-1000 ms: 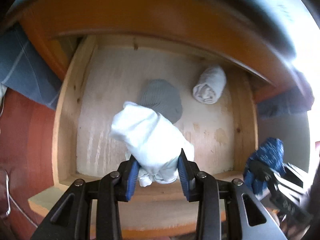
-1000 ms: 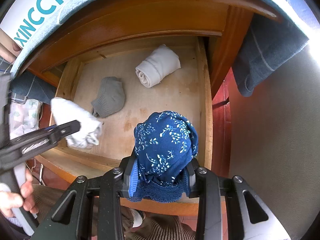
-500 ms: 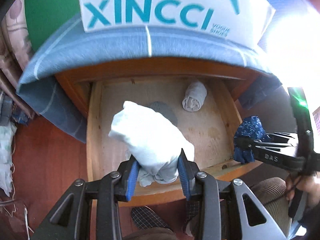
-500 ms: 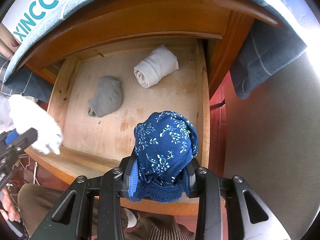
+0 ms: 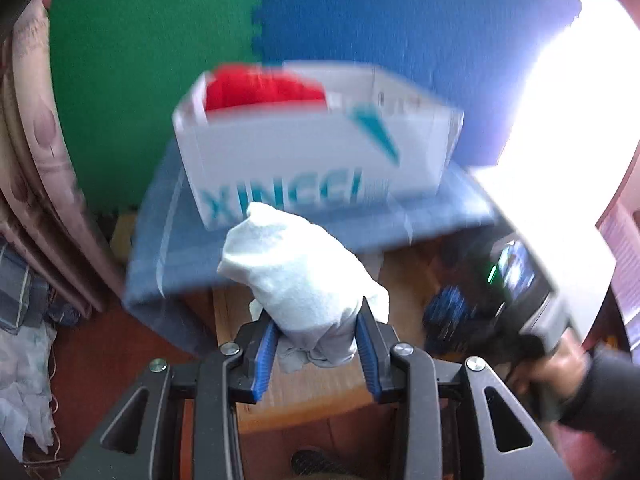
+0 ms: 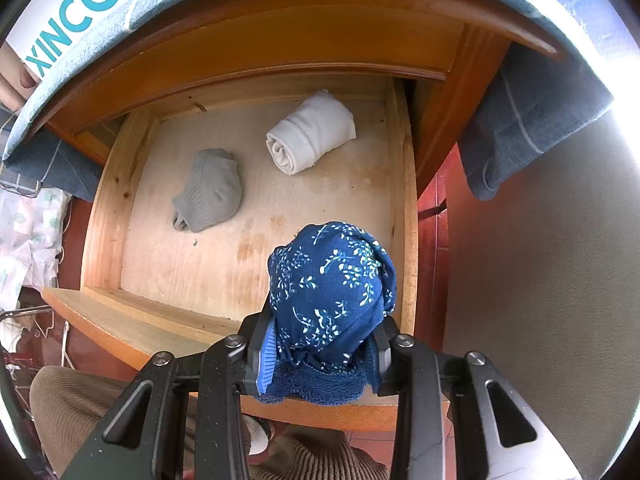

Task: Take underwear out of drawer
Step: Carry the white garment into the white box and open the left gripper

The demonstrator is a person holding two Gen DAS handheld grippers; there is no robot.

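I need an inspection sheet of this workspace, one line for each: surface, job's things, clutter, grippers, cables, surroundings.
Surface: open wooden drawer, pale stained floor.
Job's things: white bundle and blue floral underwear are held; grey folded piece and white roll lie apart on the drawer floor.
Clutter: white shoe box with something red inside, on a blue cloth over the cabinet top.
Grippers: left hand-held gripper shut on the white bundle; right hand-held gripper shut on the blue floral underwear.
Cables: nothing seen for certain.
Surroundings: green and blue foam mats behind, red floor, bright glare on one side.
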